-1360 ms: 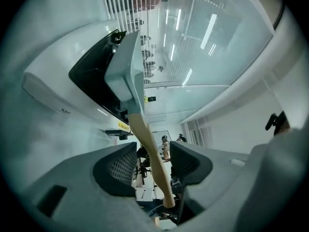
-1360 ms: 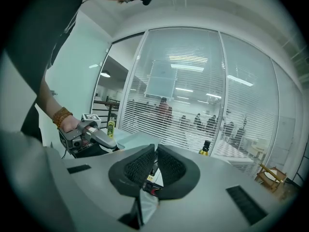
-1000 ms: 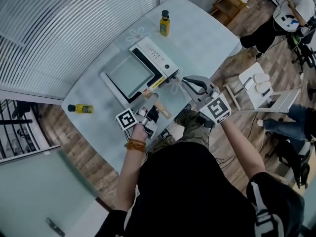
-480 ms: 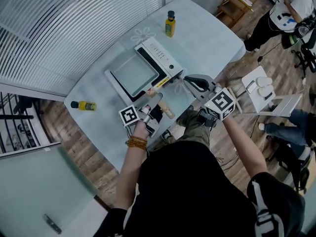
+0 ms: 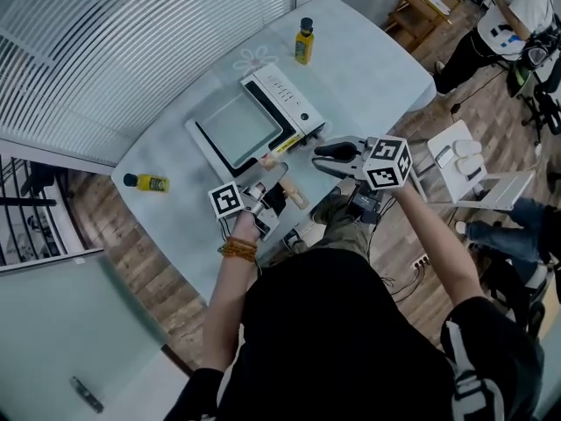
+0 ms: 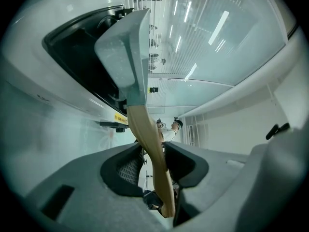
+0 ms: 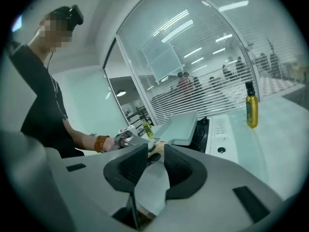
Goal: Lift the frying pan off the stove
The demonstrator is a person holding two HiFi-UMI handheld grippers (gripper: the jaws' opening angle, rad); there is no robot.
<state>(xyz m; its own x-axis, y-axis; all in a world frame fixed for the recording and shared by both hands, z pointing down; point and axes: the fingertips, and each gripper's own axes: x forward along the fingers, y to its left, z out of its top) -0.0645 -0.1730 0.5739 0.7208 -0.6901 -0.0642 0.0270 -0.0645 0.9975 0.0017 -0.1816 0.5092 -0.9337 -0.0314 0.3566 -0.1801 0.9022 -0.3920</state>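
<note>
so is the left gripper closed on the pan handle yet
Shut on it. In the left gripper view the wooden handle runs between the pads of the left gripper, which press it from both sides.

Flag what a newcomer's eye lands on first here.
The square grey frying pan on the white stove mid-table, with the left gripper closed on its wooden handle at the near side. Next, the right gripper hovering just right of the stove, jaws opening, with nothing I can make out gripped between them. Also an upright yellow bottle at the far end and a second yellow bottle lying at the left edge.
</note>
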